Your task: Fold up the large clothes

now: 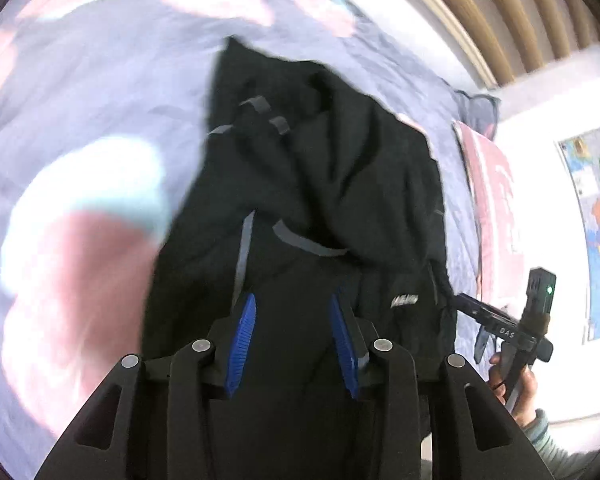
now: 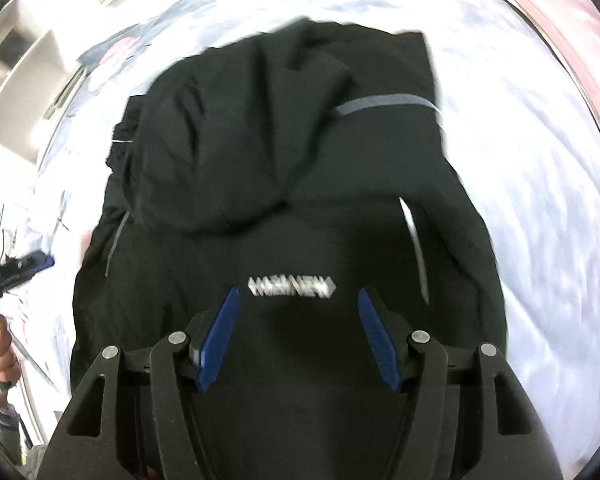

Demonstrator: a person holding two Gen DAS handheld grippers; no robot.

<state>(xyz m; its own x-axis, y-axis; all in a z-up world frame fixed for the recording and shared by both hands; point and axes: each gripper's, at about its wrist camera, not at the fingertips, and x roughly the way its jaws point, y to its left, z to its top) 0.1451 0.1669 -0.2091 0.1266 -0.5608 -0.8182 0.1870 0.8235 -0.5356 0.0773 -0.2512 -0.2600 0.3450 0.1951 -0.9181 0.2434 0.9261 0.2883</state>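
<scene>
- We see a black jacket [image 1: 324,184] with grey stripes lying in a rumpled heap on a bed covered by a pale lilac sheet [image 1: 100,92] with pink and white patches.
- Our left gripper [image 1: 292,340] hangs over the near part of the jacket, its blue-padded fingers [image 1: 242,340] spread apart with nothing between them but the dark cloth below.
- Our right gripper [image 2: 298,336] is likewise released, fingers [image 2: 218,340] wide apart above the jacket [image 2: 284,168], just short of a white logo [image 2: 292,287] printed on it.
- In the left wrist view the right gripper [image 1: 466,304] shows from the side at the jacket's right edge; whether it touches the cloth we cannot tell.
- A colourful map [image 1: 596,216] hangs on the white wall beyond the bed.
- Both views are blurred.
</scene>
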